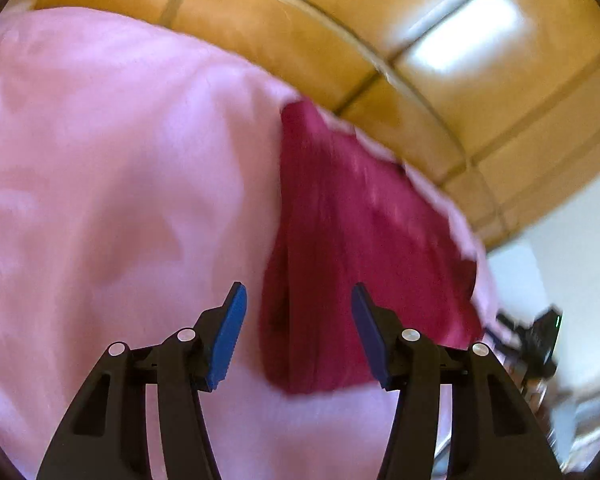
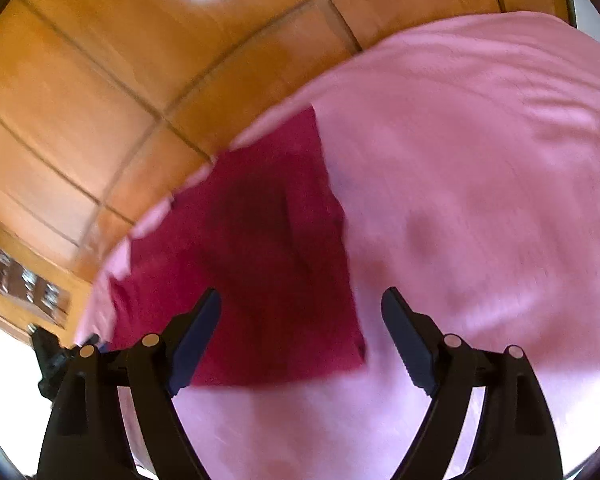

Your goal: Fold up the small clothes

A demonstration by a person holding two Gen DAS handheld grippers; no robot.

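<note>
One pink sheet (image 1: 100,168), soft, faintly rumpled cloth, spread wide under me and filling most of both views; beyond its far edge, glossy orange-brown floor tiles (image 2: 100,80) with dark grout lines. One dark red garment (image 2: 260,260), a flat, roughly four-sided fold with a crease down its middle (blurred, so the weave is unreadable), lying on the sheet near that far edge. My left gripper (image 1: 298,336), angled down over it, jaws apart, nothing between the blue ribbed pads. My right gripper (image 2: 300,344), likewise tilted down, jaws wider apart, gripping nothing.
</note>
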